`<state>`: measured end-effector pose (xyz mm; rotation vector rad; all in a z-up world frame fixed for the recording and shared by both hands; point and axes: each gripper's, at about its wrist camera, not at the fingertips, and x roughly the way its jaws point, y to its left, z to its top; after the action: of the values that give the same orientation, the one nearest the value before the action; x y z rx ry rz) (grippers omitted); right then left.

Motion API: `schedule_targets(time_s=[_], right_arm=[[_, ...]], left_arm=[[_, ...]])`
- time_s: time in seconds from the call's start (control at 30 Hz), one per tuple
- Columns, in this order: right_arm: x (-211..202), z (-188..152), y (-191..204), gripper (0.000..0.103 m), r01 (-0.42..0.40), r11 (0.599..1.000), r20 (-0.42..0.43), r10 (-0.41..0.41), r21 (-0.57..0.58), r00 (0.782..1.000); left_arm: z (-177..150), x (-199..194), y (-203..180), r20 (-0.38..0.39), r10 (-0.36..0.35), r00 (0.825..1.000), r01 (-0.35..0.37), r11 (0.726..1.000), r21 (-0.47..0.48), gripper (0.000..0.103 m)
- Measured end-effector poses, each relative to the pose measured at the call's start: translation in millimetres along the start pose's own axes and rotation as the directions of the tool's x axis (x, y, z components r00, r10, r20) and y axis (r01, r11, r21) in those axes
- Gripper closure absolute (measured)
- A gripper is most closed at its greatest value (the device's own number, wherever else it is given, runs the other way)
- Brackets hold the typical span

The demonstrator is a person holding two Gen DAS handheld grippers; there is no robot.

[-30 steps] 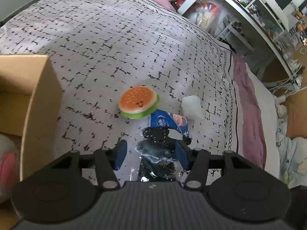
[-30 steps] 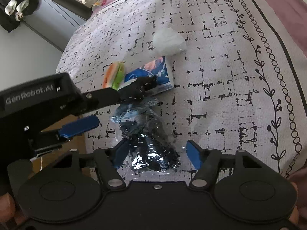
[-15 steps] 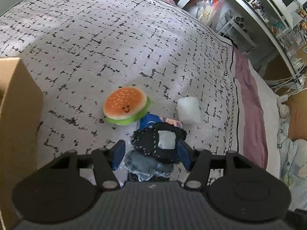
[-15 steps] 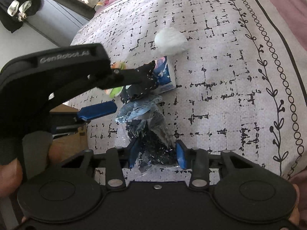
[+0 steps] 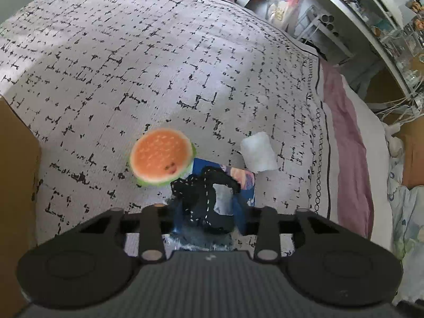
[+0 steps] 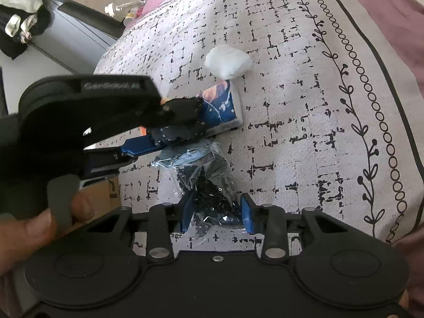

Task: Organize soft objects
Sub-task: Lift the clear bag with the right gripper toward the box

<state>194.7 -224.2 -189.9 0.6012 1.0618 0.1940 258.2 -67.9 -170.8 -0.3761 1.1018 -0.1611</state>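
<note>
Left wrist view: left tool (image 5: 205, 212) closing on the dark stitched pouch (image 5: 205, 198), pads against its sides, pouch dead ahead between them. Burger plush (image 5: 160, 157) just beyond to the left, white wad (image 5: 258, 155) beyond right, cardboard box (image 5: 16, 185) at far left on the bed (image 5: 159, 66).

Right wrist view: right tool (image 6: 216, 216) closing on the crinkly clear bag (image 6: 209, 185), pads pressing its near end. Bag's long axis running away toward the left tool (image 6: 169, 135), so each tool nearest its own end.
</note>
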Motion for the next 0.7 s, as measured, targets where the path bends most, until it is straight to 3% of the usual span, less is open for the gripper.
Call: schedule_targets(time_s=[0.1, 0.7], right_arm=[[-6.1, 1.2, 0.9, 0.067, -0.007, 1.0, 0.018, 0.007, -0.005, 1.0], [-51.5, -6.0, 1.6, 0.068, -0.044, 0.999, 0.101, 0.046, -0.028, 0.994]], left_arm=[[-1.3, -10.2, -1.1, 0.023, -0.007, 1.0, 0.007, 1.0, 0.006, 0.075], [-21.9, -84.2, 8.7, 0.127, 0.014, 0.992, -0.012, 1.0, -0.015, 0.076]])
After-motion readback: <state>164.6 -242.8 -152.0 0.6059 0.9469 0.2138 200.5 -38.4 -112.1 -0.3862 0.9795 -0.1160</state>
